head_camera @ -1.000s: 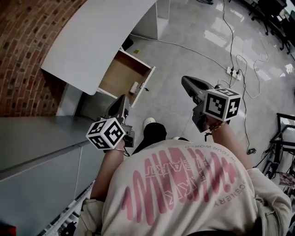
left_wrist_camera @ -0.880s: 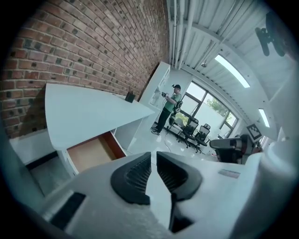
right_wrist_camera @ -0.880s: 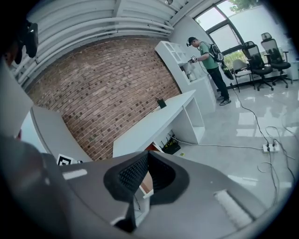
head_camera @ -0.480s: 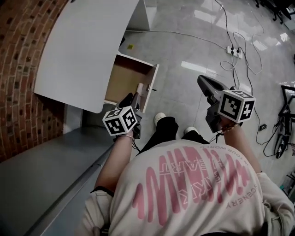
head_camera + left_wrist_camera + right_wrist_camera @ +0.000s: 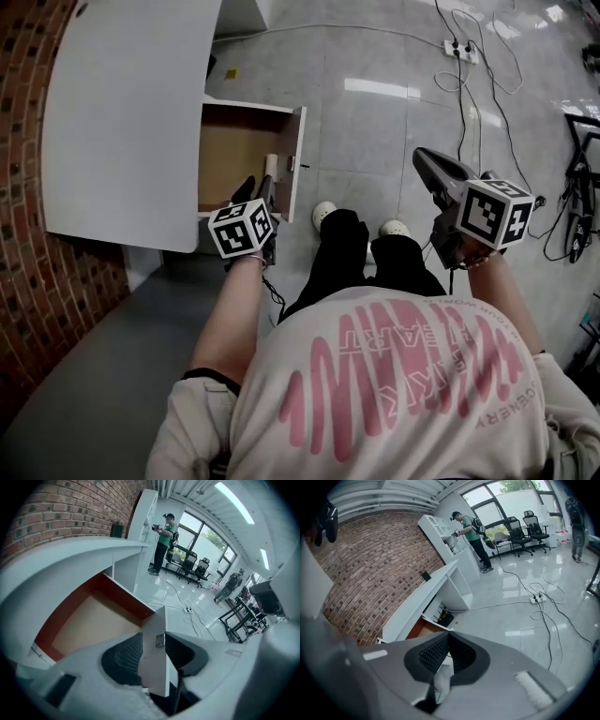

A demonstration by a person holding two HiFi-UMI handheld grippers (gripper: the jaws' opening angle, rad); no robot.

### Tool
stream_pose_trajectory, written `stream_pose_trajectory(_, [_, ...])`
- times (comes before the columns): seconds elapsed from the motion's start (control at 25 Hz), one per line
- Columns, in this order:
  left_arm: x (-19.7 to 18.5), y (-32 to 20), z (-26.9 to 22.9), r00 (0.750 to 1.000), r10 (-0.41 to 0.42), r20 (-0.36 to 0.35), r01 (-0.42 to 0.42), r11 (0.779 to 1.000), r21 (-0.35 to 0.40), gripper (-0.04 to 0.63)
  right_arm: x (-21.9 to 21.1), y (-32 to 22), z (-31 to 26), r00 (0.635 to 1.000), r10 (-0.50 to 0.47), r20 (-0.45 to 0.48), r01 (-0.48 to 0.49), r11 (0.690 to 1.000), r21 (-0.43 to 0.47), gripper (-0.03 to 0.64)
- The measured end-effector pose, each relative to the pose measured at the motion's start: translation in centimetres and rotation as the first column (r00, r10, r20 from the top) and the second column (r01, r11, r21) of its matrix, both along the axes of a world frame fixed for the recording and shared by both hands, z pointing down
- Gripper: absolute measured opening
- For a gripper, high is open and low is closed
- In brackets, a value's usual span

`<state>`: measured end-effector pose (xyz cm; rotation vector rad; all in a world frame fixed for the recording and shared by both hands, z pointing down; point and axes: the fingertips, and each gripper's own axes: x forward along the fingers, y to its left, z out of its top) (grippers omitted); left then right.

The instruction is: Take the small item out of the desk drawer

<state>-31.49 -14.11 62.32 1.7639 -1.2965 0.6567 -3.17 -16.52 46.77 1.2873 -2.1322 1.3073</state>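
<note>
Left hand-held gripper (image 5: pixel 157 639) jaws are opening astride the white front of the brown-lined drawer (image 5: pixel 230 150); small pale item (image 5: pixel 271 168) inside.

Between the opening left jaws, smooth white laminate on the drawer front (image 5: pixel 157 667), small dull metal plate (image 5: pixel 160 640) at its edge. Ribbed black rubbery pads (image 5: pixel 126 656) either side, set in matt grey plastic. Beyond the jaws, matt brown wood-look drawer bottom (image 5: pixel 93 620); smooth white surface (image 5: pixel 70 560) above; rough red brick wall (image 5: pixel 70 503) far past them; glossy tiled floor (image 5: pixel 168 592) to their right, catching the ceiling lights
</note>
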Motion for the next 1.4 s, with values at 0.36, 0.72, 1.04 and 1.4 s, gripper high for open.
stream_pose_trajectory(0.36, [-0.3,-0.9,7.0,0.982,0.150,0.113,-0.139,0.985,-0.106,0.150,0.5,2.0,5.2,0.999,0.034,-0.019,-0.036,0.992,-0.119,0.012])
stream_pose_trajectory(0.72, [0.5,-1.4,11.9,0.958,0.243,0.151,-0.215,0.960,-0.180,0.152,2.4,3.1,8.9,0.996,0.079,-0.042,-0.086,0.980,-0.178,0.012])
stream_pose_trajectory(1.04, [-0.1,-1.7,15.0,0.952,0.239,0.193,-0.194,0.954,-0.229,0.150,3.2,3.8,11.3,0.994,0.104,-0.033,-0.108,0.972,-0.210,0.012])
stream_pose_trajectory(1.4, [-0.1,-1.2,17.3,0.936,0.275,0.221,-0.203,0.933,-0.298,0.149,4.4,4.8,12.6,0.989,0.144,-0.018,-0.144,0.963,-0.228,0.012])
